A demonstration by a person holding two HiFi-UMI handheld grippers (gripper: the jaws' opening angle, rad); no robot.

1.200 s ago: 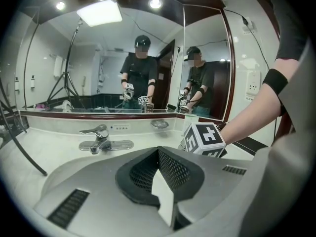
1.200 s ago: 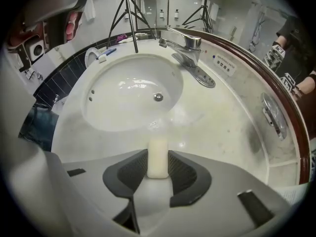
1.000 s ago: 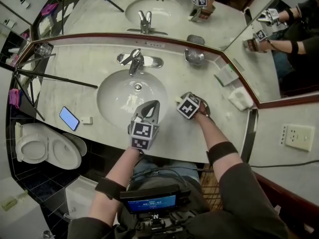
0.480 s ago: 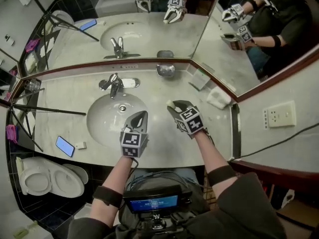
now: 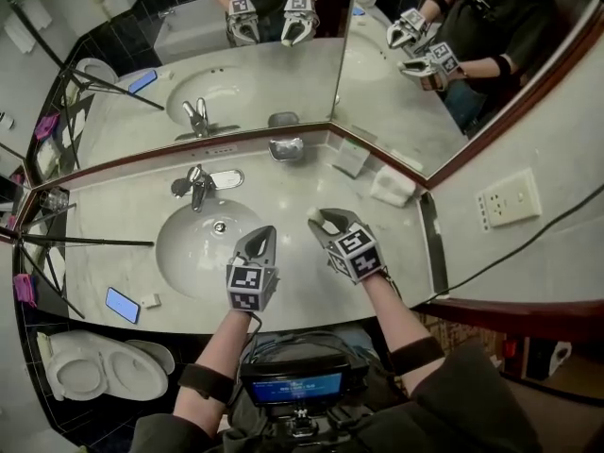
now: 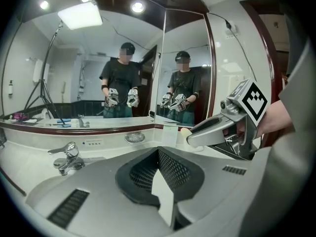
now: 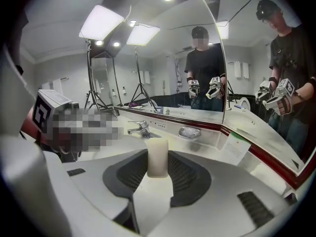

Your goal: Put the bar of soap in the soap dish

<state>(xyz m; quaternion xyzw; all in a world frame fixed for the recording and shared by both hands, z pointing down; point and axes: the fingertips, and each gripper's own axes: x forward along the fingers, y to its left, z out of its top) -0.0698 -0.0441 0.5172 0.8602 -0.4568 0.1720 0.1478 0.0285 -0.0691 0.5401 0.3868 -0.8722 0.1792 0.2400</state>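
Observation:
My right gripper [image 5: 324,220] is shut on a cream bar of soap [image 5: 313,215] and holds it above the counter, right of the sink. In the right gripper view the bar of soap [image 7: 158,154] stands upright between the jaws of the right gripper [image 7: 158,171]. The metal soap dish [image 5: 286,148] sits at the back of the counter against the mirror, well beyond the soap; the soap dish [image 7: 189,132] looks empty. My left gripper [image 5: 263,237] hovers shut over the sink's front rim with nothing in it. From the left gripper [image 6: 159,154] view, the right gripper [image 6: 193,136] shows at the right.
A faucet [image 5: 198,187] stands behind the basin [image 5: 193,248]. A printed card [image 5: 351,159] and a folded white cloth [image 5: 392,187] lie at the back right corner. A phone [image 5: 123,305] lies on the counter's front left. Mirrors rise behind the counter.
My right gripper has risen off the counter with the soap and rolled. My left gripper has moved a little up and forward. The head view has tipped up toward the mirror.

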